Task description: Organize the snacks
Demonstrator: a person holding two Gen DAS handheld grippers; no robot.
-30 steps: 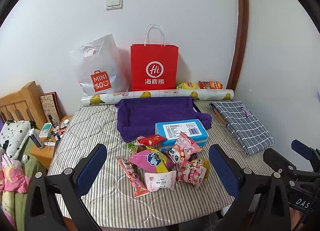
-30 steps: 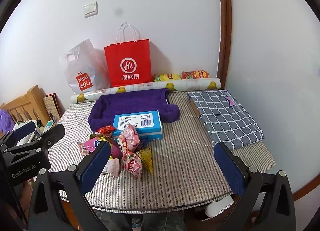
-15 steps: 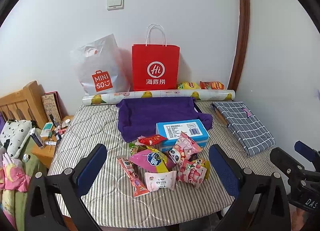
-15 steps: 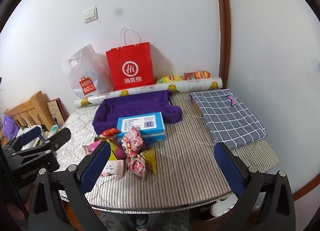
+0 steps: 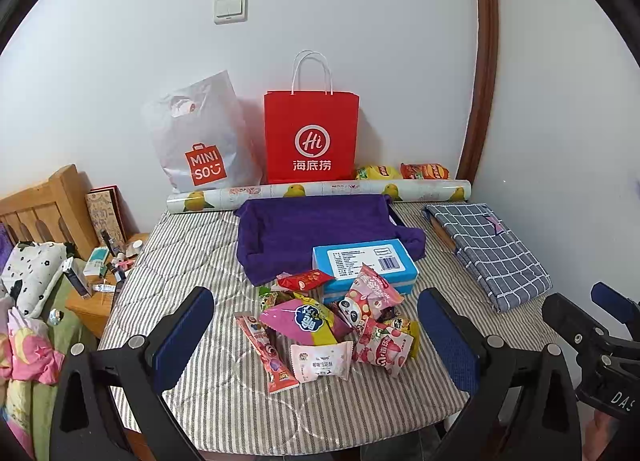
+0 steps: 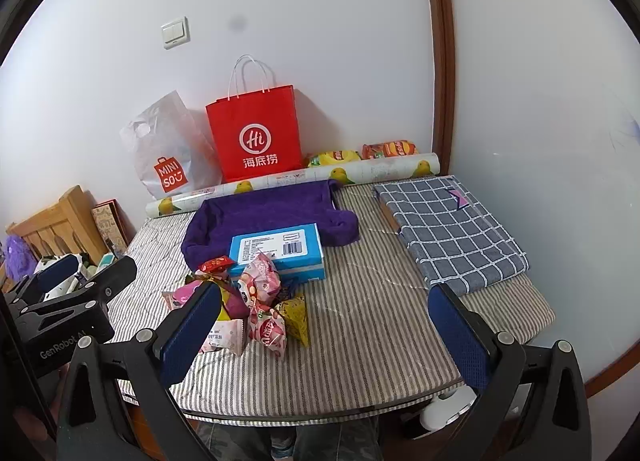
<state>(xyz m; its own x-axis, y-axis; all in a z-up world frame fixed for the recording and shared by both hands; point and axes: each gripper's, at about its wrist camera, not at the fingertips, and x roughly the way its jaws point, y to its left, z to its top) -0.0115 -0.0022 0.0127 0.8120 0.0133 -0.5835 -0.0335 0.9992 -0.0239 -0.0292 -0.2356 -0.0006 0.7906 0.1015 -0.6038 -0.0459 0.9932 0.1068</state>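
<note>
A pile of snacks (image 5: 332,325) sits near the front of the striped counter (image 5: 224,401), touching a blue box (image 5: 364,265). The box rests on the edge of a purple cloth (image 5: 316,227) (it looks soft). A red bag (image 5: 311,137) and a white bag (image 5: 200,141) stand by the wall. The left gripper (image 5: 316,341) and right gripper (image 6: 324,329) hang above the counter's front edge, jaws wide open and holding nothing.
</note>
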